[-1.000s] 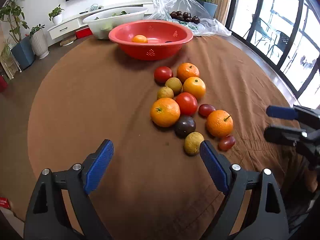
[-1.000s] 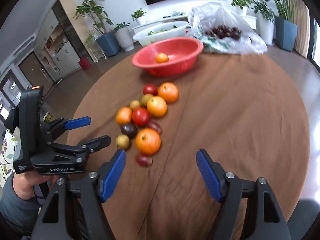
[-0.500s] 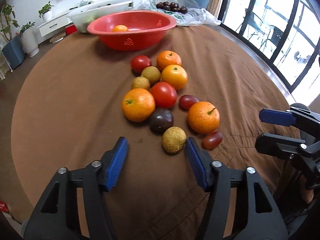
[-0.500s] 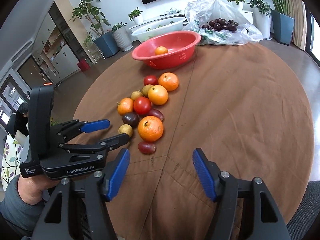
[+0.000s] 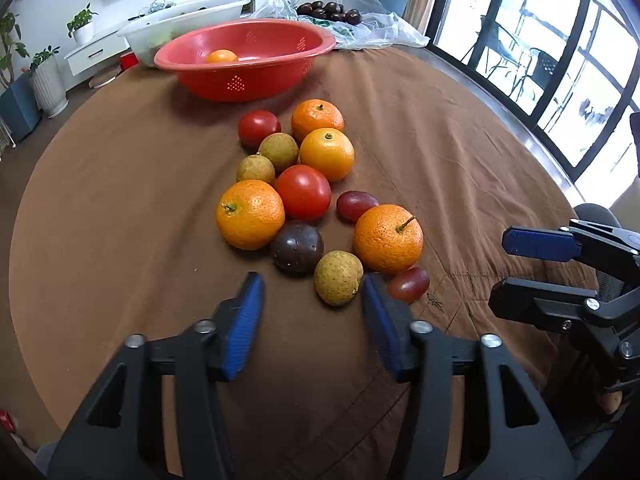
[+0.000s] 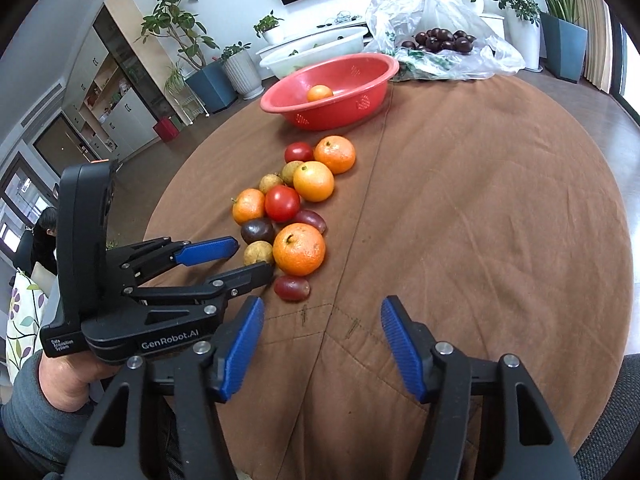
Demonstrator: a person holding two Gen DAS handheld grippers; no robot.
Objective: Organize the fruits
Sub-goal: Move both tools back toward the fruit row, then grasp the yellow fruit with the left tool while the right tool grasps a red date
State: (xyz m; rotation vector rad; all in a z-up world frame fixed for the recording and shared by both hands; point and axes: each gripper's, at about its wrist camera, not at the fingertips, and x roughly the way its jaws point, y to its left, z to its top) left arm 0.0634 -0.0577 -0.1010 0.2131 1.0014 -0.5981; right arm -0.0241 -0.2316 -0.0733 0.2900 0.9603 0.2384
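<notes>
Several oranges, two tomatoes, small tan fruits, a dark passion fruit and red grapes lie in a cluster on the brown tablecloth. A red bowl behind them holds one orange. My left gripper points down at the near end of the cluster, its jaws closing. The nearest tan fruit sits between its tips, close to the right finger; the left pad is still clear of it. My right gripper hovers over bare cloth, jaws closing with nothing between them. The right view shows the left gripper at that tan fruit.
A clear plastic bag of dark fruits and a white tub stand behind the red bowl. A red grape lies just right of the left gripper's right finger. A person's hand holds the left gripper. The round table's edge curves around.
The left gripper came forward and down to the near tan fruit, and its jaws narrowed a lot. The right gripper's jaws narrowed slightly; that hand stayed put.
</notes>
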